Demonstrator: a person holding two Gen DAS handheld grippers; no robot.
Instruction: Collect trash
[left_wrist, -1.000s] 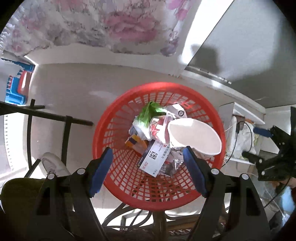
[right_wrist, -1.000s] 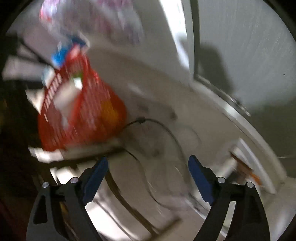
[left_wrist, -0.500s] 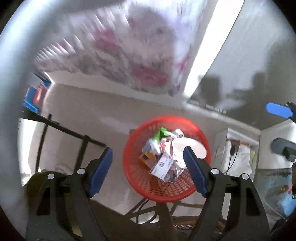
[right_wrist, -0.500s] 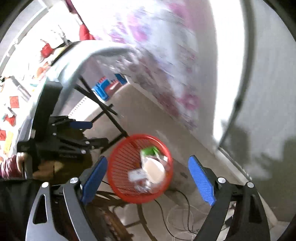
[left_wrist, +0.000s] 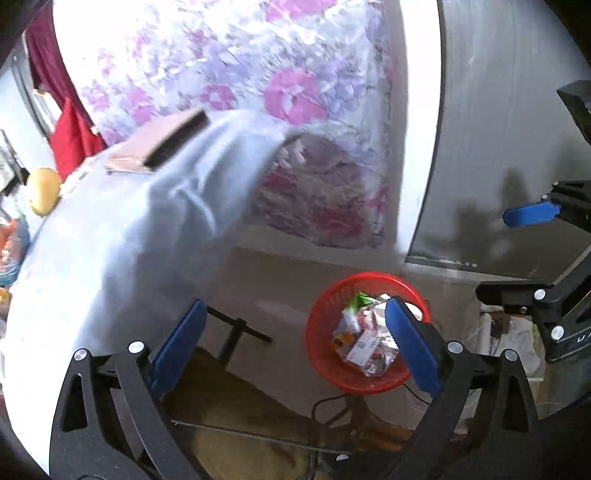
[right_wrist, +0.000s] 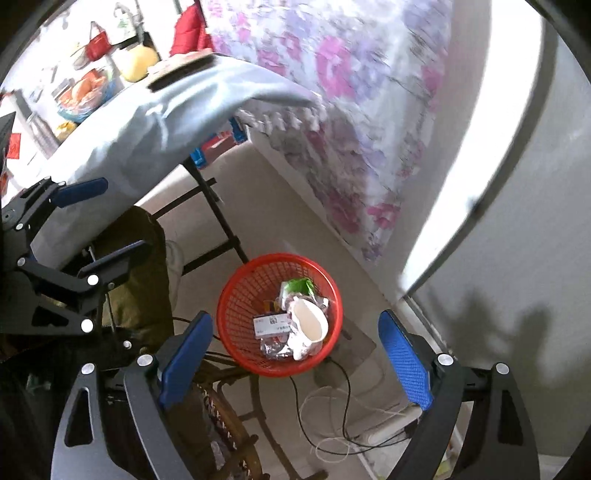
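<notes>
A red mesh basket (left_wrist: 321, 350) stands on the floor and holds trash: a white paper cup (right_wrist: 310, 325), a green wrapper (right_wrist: 297, 286), a white box with a code label (right_wrist: 271, 325) and foil. It also shows in the right wrist view (right_wrist: 236, 306). My left gripper (left_wrist: 295, 343) is open and empty, high above the floor, left of the basket. My right gripper (right_wrist: 295, 365) is open and empty, high above the basket. The right gripper also shows at the right edge of the left wrist view (left_wrist: 532, 254), and the left gripper shows at the left of the right wrist view (right_wrist: 92, 221).
A table with a pale blue cloth (left_wrist: 122, 236) rises at the left, with a pink notebook (left_wrist: 159, 144) and a yellow fruit (left_wrist: 42, 190) on it. A floral curtain (left_wrist: 314, 122) hangs behind. Black table legs (right_wrist: 218, 221) and cables (right_wrist: 332, 424) lie near the basket.
Both grippers have risen well away from the basket, which now looks small. The tabletop has come into view. Both stay open and empty.
</notes>
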